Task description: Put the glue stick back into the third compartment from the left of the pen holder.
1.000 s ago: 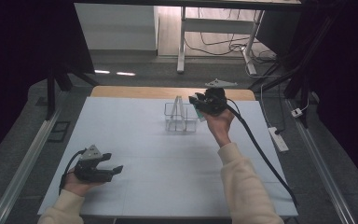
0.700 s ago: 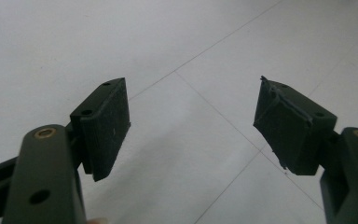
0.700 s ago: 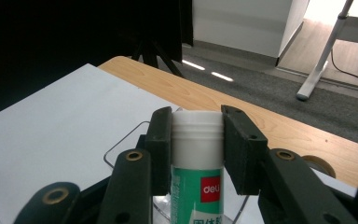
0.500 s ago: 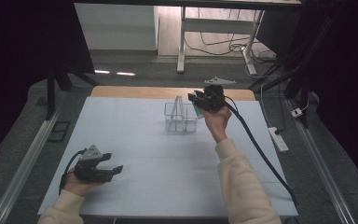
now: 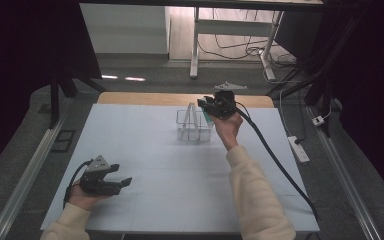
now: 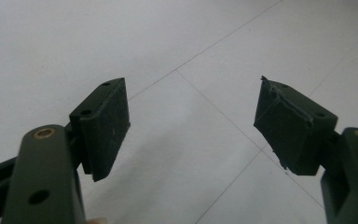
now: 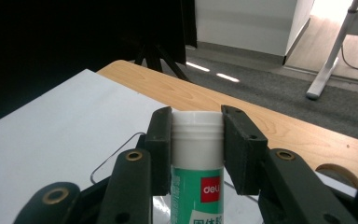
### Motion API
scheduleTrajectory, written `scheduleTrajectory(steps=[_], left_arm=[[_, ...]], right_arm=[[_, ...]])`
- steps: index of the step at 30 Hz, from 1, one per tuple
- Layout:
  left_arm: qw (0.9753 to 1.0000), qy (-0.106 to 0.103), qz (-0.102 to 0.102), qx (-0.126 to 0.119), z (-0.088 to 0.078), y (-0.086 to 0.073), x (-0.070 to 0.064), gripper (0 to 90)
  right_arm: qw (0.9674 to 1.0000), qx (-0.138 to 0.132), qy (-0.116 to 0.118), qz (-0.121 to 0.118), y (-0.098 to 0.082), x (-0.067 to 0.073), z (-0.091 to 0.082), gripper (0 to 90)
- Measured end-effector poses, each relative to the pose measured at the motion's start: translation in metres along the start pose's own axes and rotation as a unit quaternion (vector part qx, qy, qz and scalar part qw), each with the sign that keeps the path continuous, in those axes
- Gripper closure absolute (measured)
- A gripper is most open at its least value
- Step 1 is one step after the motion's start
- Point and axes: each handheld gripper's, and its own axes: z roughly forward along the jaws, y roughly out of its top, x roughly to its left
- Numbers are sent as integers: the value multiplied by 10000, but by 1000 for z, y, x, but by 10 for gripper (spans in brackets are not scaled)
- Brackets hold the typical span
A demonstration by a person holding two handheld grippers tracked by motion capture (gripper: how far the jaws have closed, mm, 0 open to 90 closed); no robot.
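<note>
My right gripper [image 5: 203, 106] is held up at the back of the table, shut on a green glue stick [image 5: 208, 118] with a white cap. In the right gripper view its jaws [image 7: 197, 126] clamp the white cap of the glue stick [image 7: 197, 186], which carries a red label. The stick hangs over the right end of a clear open-topped container [image 5: 194, 125], whose thin rim [image 7: 116, 154] shows below the left jaw. My left gripper [image 5: 122, 175] rests low on the white sheet at front left, open, and its pads [image 6: 107, 126] have nothing between them.
A white sheet [image 5: 180, 170] covers the table, with a strip of bare wood [image 5: 145, 98] along the far edge. The right gripper's black cable [image 5: 275, 155] trails off the right side. A power strip [image 5: 298, 148] lies on the floor to the right.
My right gripper has drifted slightly left and lower with the glue stick, closer over the clear container. The left gripper has stayed still.
</note>
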Motion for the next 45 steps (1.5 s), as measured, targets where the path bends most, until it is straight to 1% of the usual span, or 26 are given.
scheduleTrajectory(steps=[2, 3, 5, 17, 20, 22, 24, 25, 27, 28, 31, 34, 39, 41, 45], left_arm=[[10000, 2, -12, 0, 0, 0, 0, 260], [10000, 2, -16, -2, 0, 0, 0, 260], [10000, 7, -19, -7, 0, 0, 1, 259], [10000, 7, -26, -32, -1, 0, 1, 258], [10000, 12, -22, -23, -1, 0, 1, 258], [10000, 8, -18, -12, -1, 0, 1, 257], [10000, 11, -20, -5, -1, -1, 1, 256], [10000, 7, -21, -6, -1, -1, 1, 256], [10000, 7, -21, -8, -1, -1, 1, 256], [10000, 4, -18, -5, -1, -1, 1, 256], [10000, 7, -17, 0, 0, -1, 1, 256], [10000, 8, -16, -1, 0, 0, 1, 256], [10000, 8, -27, 1, 0, -1, 1, 255], [10000, 6, -25, -1, 0, -1, 1, 255], [10000, 8, -18, -2, -1, -1, 1, 255]], right_arm=[[9999, -44, 83, 113, -1, -1, 3, 645], [9999, -55, 80, 118, -1, -1, 4, 645], [10000, -39, 24, 79, -2, -2, 6, 646], [10000, -28, 38, 36, -6, -5, 17, 644], [10000, 8, 26, 8, -7, -5, 17, 642], [9999, 104, -8, -27, -7, -5, 17, 631], [9998, 150, -122, -28, -8, -6, 16, 574], [9998, 167, -125, 5, -8, -6, 15, 557], [9999, 163, -29, 39, -7, -7, 14, 535], [9998, 189, -62, -6, -7, -7, 13, 538], [9997, 231, -61, -90, -7, -6, 12, 541], [9997, 248, -41, -73, -8, -6, 13, 539], [9994, 305, -58, -172, -9, -5, 13, 539], [9994, 274, -42, -184, -9, -5, 12, 539], [9992, 320, 7, -220, -8, -4, 11, 536]])
